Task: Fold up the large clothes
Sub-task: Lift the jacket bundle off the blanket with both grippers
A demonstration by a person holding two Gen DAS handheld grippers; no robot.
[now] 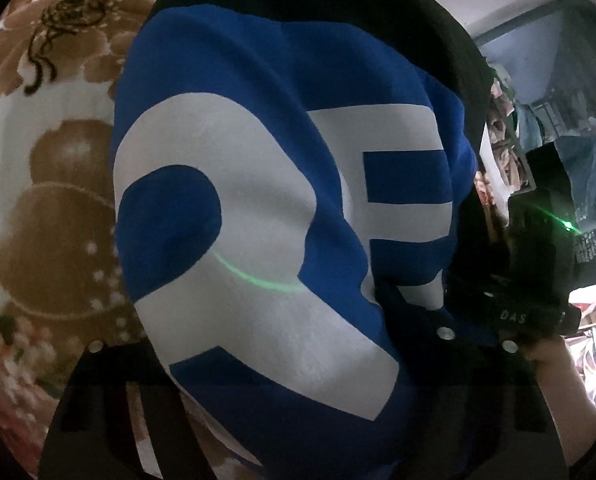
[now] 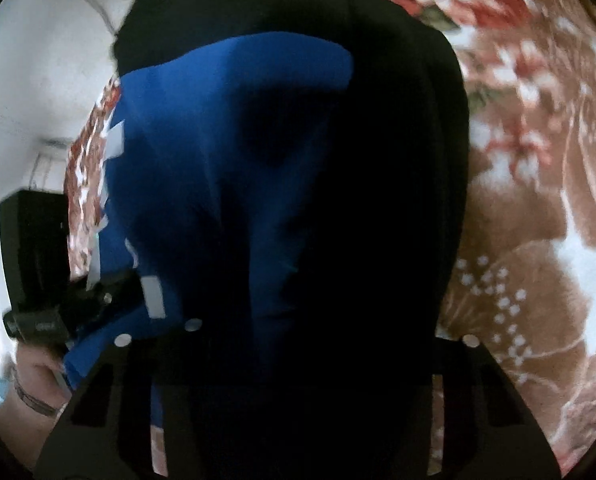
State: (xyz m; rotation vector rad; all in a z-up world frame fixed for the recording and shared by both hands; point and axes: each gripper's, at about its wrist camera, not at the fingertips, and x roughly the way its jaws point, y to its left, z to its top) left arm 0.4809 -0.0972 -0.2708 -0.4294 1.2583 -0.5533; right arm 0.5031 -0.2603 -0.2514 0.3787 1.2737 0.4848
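Observation:
A large blue and black garment [image 1: 258, 208] with big white letters hangs draped over my left gripper [image 1: 298, 360] and fills the left wrist view. The left fingers are hidden under the cloth, which looks pinched between them. In the right wrist view the same garment [image 2: 218, 160] covers my right gripper [image 2: 298, 360], blue on the left and black on the right. The right fingers are hidden under it too. Each view shows the other gripper at its edge, held by a hand: the right one [image 1: 538, 280] and the left one [image 2: 50, 280].
A floral blanket in brown, white and red [image 1: 50, 200] lies below the garment; it also shows in the right wrist view [image 2: 538, 200]. A white wall [image 2: 26, 80] and cluttered shelves [image 1: 558, 100] stand beyond.

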